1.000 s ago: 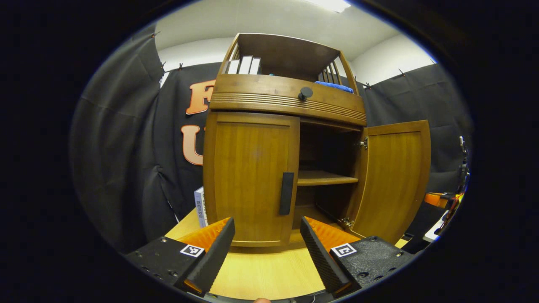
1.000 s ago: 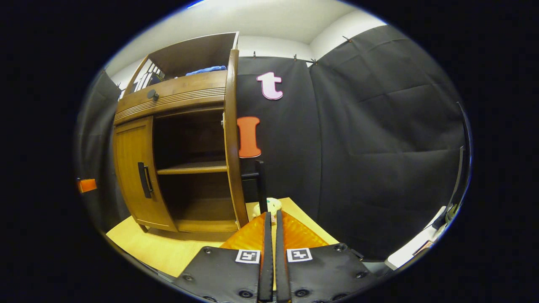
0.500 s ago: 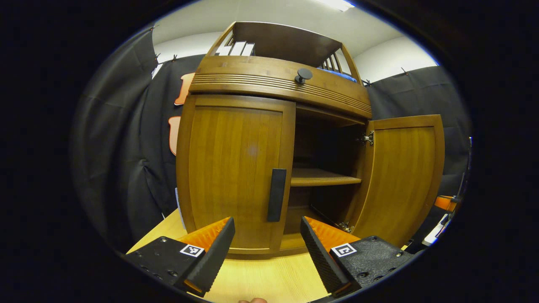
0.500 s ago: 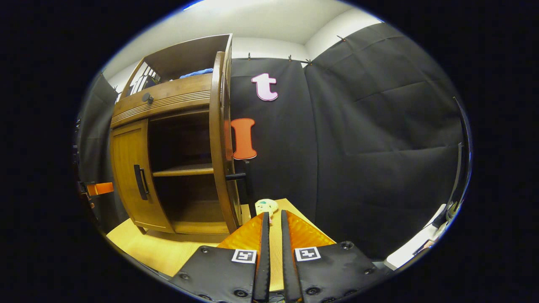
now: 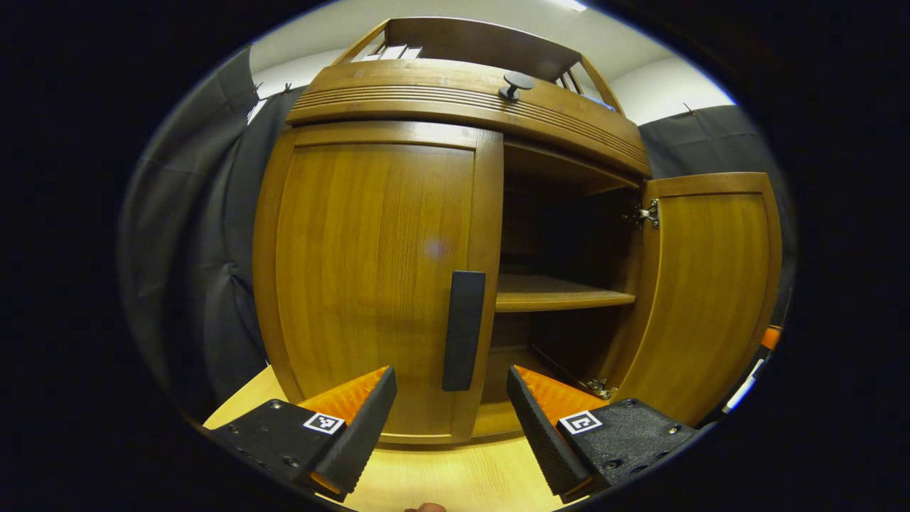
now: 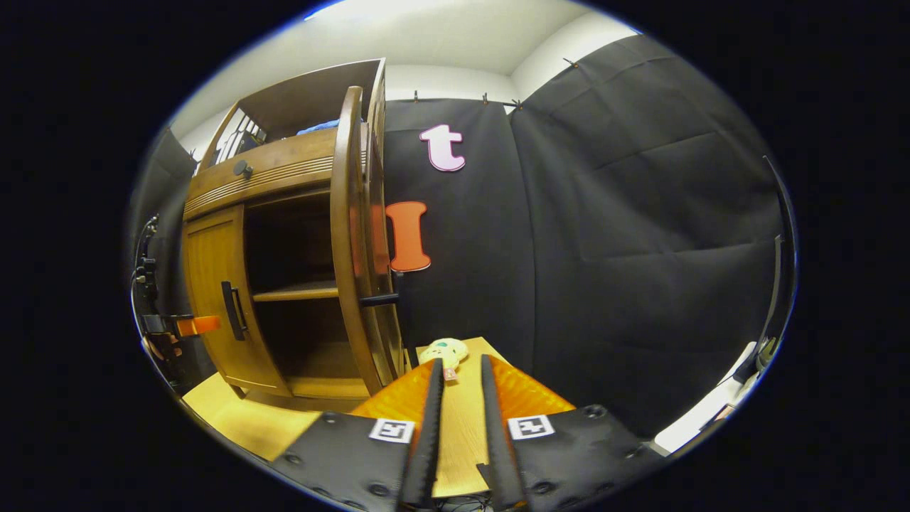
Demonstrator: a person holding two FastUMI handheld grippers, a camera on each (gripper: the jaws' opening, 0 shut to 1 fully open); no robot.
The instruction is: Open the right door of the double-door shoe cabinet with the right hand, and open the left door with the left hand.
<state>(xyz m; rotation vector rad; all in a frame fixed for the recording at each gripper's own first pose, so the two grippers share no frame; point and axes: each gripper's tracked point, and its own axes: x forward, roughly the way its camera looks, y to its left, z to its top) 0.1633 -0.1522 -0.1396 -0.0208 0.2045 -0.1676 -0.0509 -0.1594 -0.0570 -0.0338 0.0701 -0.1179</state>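
A staged recording booth, not a lived-in home. Black cloth [image 6: 625, 235] pinned up with clips walls it in at 3 o'clock in the right gripper view, under a plain white ceiling [image 6: 426, 35]. A wooden shoe cabinet [image 5: 384, 284] stands on a pale bench [image 5: 441, 476], household furniture set up as a prop. At 9 o'clock, cabled equipment [image 6: 146, 270] stands beside the cabinet.
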